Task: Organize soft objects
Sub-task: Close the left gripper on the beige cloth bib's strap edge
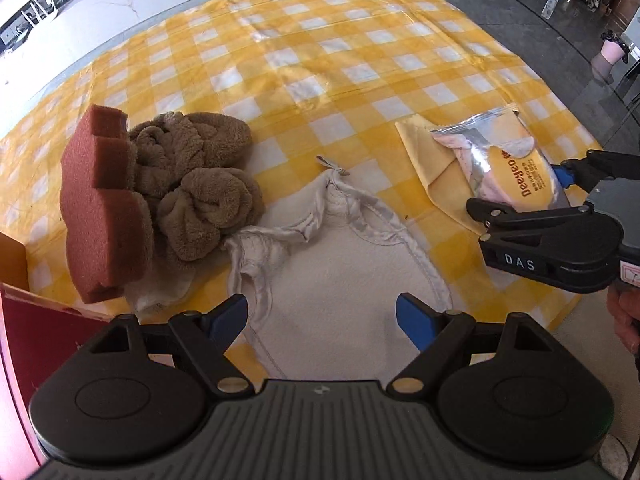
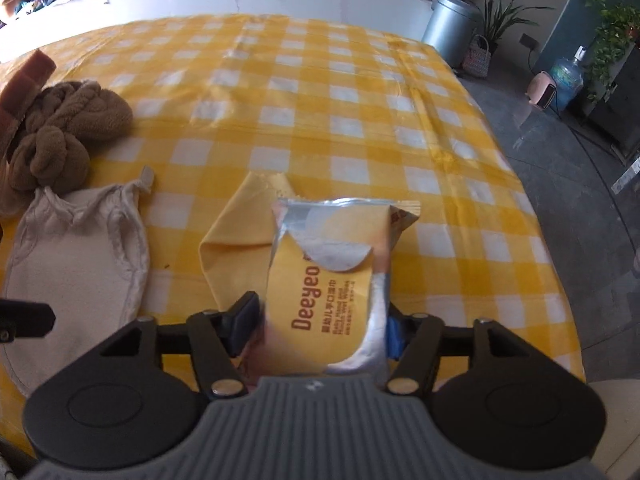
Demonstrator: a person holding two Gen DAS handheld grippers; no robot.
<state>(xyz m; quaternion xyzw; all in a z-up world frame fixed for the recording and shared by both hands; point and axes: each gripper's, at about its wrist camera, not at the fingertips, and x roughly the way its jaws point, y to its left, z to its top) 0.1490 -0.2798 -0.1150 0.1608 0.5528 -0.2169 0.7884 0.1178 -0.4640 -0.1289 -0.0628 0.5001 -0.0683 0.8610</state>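
Checked tablecloth [image 2: 320, 92] bears "Deeyeo" wipes pack [image 2: 320, 280].

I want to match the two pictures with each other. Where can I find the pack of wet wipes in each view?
Left wrist view: the pack of wet wipes is at the right, on a yellow cloth, beside the right hand-held gripper.
Right wrist view: the pack is at the bottom centre, between that hand-held gripper's fingers.
Shared landmark: the brown towel, left of the pack in both.
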